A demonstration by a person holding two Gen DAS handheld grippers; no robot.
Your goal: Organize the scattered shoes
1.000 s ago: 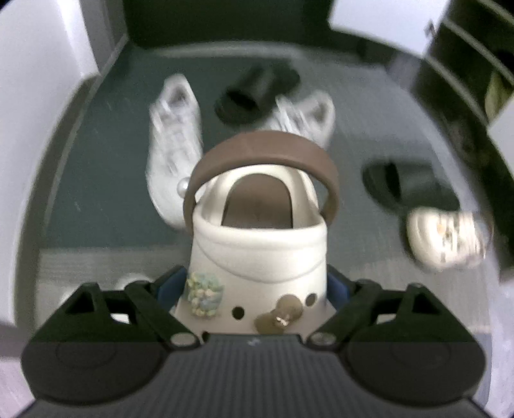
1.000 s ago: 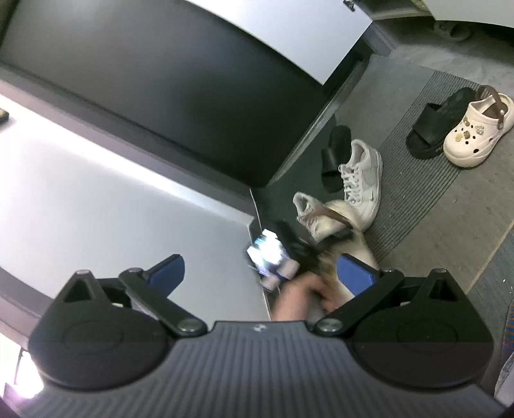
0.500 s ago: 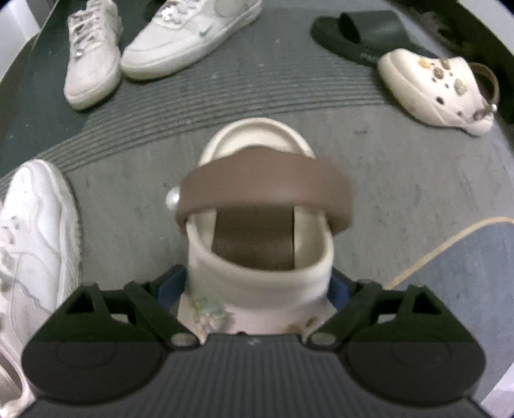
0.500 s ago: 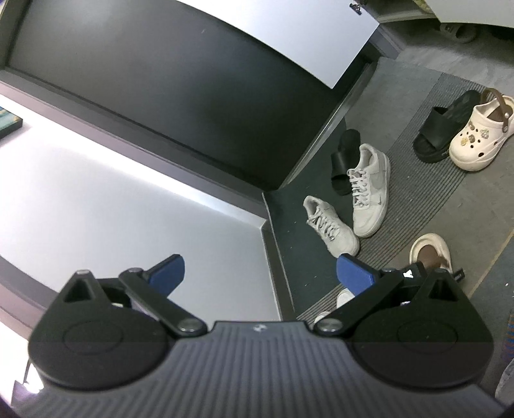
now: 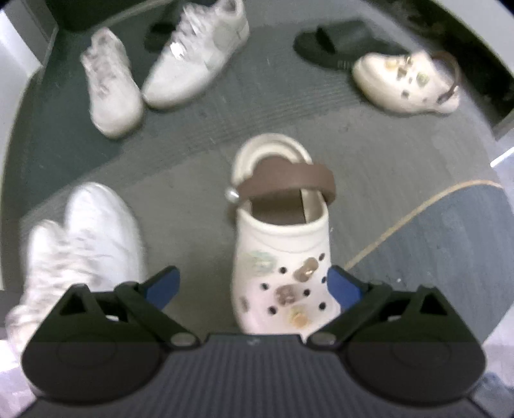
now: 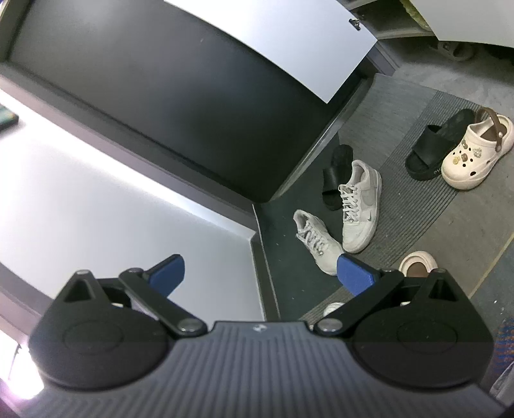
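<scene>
Cream clog (image 5: 281,254) now sits on the grey floor (image 5: 401,180), freed from the opening left gripper (image 5: 253,286) — placed, its mate (image 5: 404,83) well apart — right gripper (image 6: 260,273) open, empty

This looks like a home entryway. Shoes lie scattered over a grey ribbed doormat (image 6: 414,205) and carpet: white sneakers (image 6: 359,205), black slides (image 6: 433,144) and cream clogs (image 6: 475,154). On the far right stands an open shelf unit (image 6: 395,19) with white doors; on the left runs a dark wall panel (image 6: 160,96).
</scene>
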